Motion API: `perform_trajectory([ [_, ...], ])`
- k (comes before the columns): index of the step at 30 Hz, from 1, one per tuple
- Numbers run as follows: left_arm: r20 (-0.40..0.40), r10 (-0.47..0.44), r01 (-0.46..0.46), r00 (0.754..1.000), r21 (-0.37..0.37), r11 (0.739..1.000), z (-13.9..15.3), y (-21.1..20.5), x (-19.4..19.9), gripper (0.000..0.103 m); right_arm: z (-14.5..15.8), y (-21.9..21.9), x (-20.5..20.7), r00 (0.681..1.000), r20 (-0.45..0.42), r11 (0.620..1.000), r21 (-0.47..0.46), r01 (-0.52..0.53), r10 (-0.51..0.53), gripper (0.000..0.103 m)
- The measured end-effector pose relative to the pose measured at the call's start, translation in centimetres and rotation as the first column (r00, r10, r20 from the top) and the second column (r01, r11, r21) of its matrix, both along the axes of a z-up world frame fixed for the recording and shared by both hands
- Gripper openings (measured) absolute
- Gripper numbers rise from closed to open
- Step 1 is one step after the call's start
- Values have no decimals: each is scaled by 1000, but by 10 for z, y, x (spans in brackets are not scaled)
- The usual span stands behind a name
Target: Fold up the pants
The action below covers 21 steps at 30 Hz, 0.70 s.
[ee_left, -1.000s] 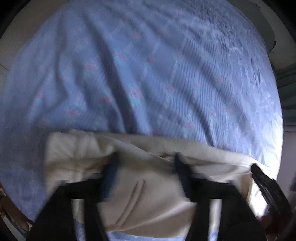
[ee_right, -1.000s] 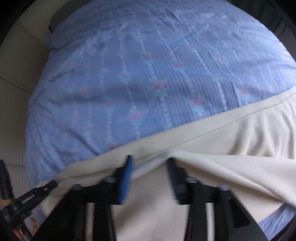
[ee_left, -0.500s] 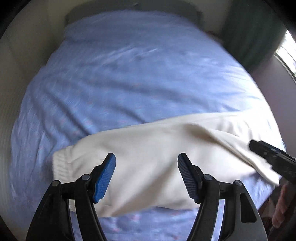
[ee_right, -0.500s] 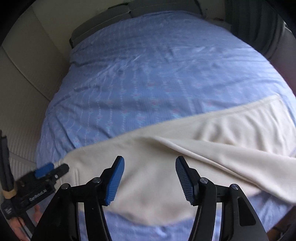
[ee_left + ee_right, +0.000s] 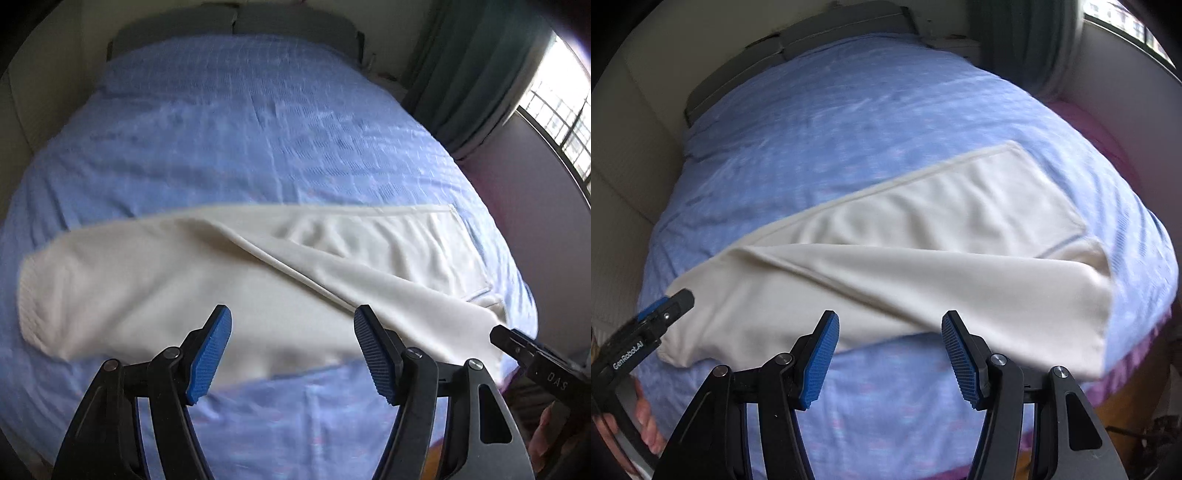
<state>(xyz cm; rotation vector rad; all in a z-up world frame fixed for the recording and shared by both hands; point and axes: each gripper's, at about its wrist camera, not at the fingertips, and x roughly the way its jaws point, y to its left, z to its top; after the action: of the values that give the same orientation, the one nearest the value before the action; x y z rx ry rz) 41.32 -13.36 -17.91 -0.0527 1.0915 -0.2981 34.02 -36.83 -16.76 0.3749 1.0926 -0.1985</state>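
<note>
Cream pants lie lengthwise across a blue bedspread, the ribbed waistband at the left and the leg ends at the right. One leg lies slantwise over the other leg. My left gripper hovers open above the near edge of the pants with nothing between its blue pads. My right gripper is also open and empty over the near edge. Each gripper shows in the other's view: the right gripper by the leg ends, the left gripper by the waistband.
A grey headboard closes the far end of the bed. A teal curtain and a bright window stand at the right. A cream wall runs along the left side. A person's hand holds the left gripper.
Both grippers have pulled back and up from the pants, which bunched at their fingers a second ago and now lie spread on the bed. The right jaws stand wider.
</note>
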Motion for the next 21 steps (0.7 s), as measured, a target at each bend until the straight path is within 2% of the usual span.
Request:
perform_trajectory([
  [3, -49, 9, -9, 999, 10, 1000, -16, -35, -5, 68, -17, -47, -12, 998, -24, 997, 39, 59, -58, 59],
  [6, -101, -22, 24, 995, 17, 1000, -32, -61, -4, 67, -37, -75, -23, 992, -68, 991, 74, 115, -110, 59],
  [11, -171, -83, 87, 982, 15, 996, -63, -95, 11, 67, -77, -107, -51, 961, -140, 954, 153, 257, -237, 59],
  [17, -272, -131, 139, 953, 8, 990, -111, -127, 29, 65, -122, -124, -90, 882, -210, 866, 193, 461, -423, 59],
  [21, -338, -158, 159, 928, -24, 987, -141, -140, 39, 64, -144, -128, -111, 809, -227, 782, 219, 584, -542, 59],
])
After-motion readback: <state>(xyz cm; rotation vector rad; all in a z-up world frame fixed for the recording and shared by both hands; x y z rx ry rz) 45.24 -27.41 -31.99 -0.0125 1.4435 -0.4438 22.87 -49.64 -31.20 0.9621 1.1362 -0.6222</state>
